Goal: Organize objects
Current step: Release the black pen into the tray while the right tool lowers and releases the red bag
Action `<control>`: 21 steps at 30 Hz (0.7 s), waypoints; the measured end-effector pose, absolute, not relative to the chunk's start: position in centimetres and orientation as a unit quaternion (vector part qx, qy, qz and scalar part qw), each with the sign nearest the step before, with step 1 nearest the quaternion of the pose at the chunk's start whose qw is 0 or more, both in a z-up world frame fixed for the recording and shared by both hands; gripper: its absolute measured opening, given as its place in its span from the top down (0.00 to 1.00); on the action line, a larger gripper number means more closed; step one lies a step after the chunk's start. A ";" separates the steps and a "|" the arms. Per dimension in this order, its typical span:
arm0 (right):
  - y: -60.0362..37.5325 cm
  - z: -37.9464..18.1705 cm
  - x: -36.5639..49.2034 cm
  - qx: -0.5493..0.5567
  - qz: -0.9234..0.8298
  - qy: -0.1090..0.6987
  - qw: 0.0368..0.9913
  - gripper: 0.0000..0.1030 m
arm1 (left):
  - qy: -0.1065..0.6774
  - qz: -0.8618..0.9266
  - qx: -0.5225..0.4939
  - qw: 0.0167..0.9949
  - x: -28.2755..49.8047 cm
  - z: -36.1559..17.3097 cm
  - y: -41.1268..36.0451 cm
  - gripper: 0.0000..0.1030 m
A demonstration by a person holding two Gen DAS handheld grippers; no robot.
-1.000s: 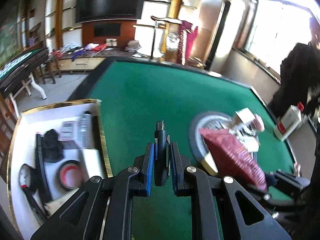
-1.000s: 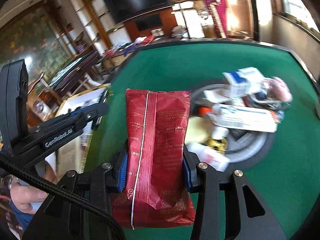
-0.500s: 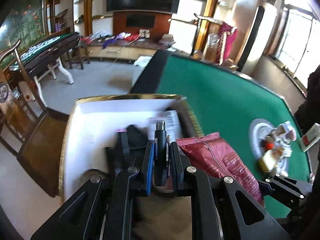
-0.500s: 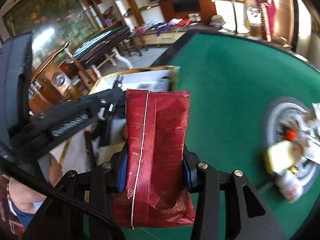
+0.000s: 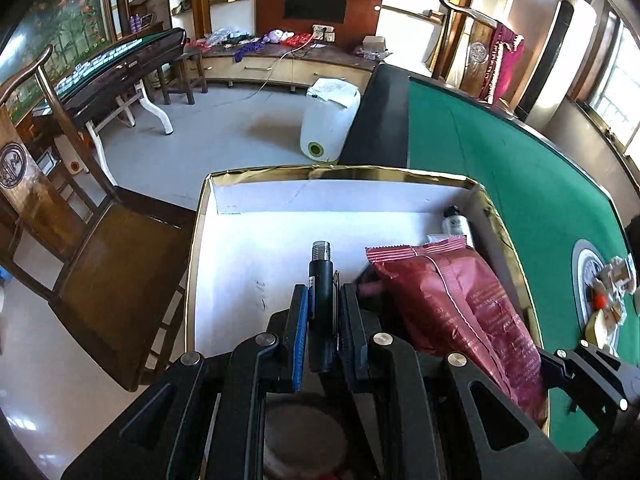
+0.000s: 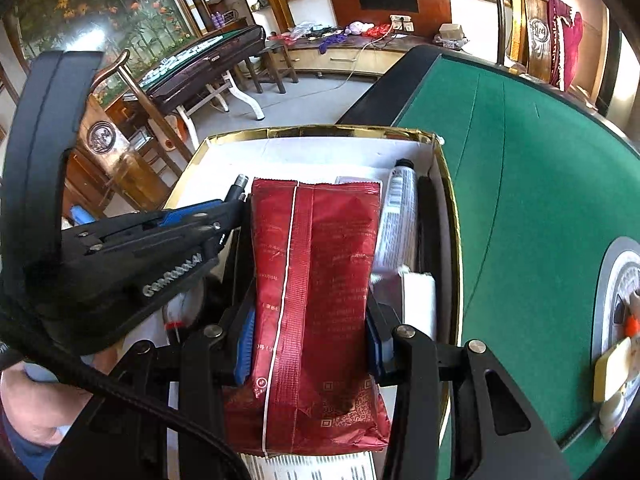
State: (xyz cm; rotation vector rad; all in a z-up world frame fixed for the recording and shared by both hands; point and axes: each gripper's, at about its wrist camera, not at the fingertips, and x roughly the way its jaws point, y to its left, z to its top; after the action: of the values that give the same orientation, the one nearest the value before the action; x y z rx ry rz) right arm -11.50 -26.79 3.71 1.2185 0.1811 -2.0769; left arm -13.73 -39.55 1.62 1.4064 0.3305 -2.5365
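Right wrist view: both tongs over the gold-rimmed white cardboard box (image 6: 448, 200).
Right tongs (image 6: 312, 344) clamp a crinkled dark-red foil snack pouch (image 6: 316, 280); at 9 o'clock, left tongs (image 5: 323, 312) pinch a slim black metal-tipped cylinder (image 5: 321, 280).

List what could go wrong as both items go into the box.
The two tools sit close: the left tool, shut on the slim black cylinder, could bump the red foil snack bag. The white gold-rimmed box overhangs the green felt table, so pushing down may tip it.

Raised lettering on the side of the left gripper (image 6: 236, 204), seen from the right wrist, appears to read "GenRobot.AI". The red snack bag (image 6: 320, 300) carries QR codes and small print, too fine to read.
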 end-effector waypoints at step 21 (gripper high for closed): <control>-27.4 4.2 -11.3 0.454 -0.814 0.098 0.349 0.48 | 0.172 -0.856 0.469 0.134 -11.1 2.0 -42.3 0.78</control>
State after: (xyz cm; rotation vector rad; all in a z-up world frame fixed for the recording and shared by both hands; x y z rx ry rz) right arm -11.26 -27.41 4.24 1.1767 0.2527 -2.1097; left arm -11.14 -42.35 1.98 1.3591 0.4971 -2.4813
